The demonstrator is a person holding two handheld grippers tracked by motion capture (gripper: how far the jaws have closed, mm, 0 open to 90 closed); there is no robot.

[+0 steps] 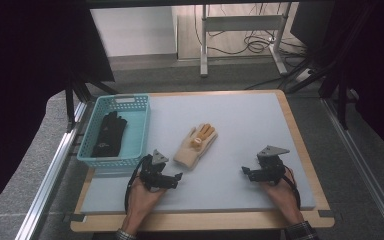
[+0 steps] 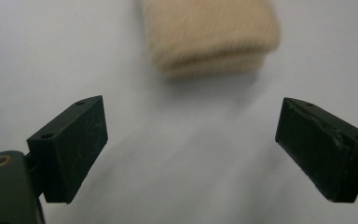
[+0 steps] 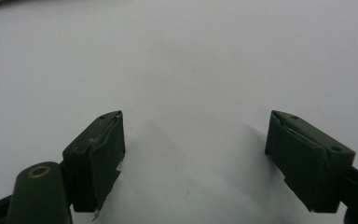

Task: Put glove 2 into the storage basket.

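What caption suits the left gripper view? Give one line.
Open left gripper facing the beige glove's cuff on the grey mat.

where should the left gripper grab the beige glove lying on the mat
Probably the cuff end of the beige glove: it lies flat with its cuff toward the open left gripper, stacked edges facing the jaws. Come in low from the person's side and pinch the cuff edge off the mat.

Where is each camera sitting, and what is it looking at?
High view: above the person's side, looking forward and down on the table; forearms, left gripper and right gripper show.
Left gripper view: rides that gripper, facing the beige glove; open jaws show.
Right gripper view: faces bare mat; open jaws show.
Shared: the beige glove, in the high and left gripper views.
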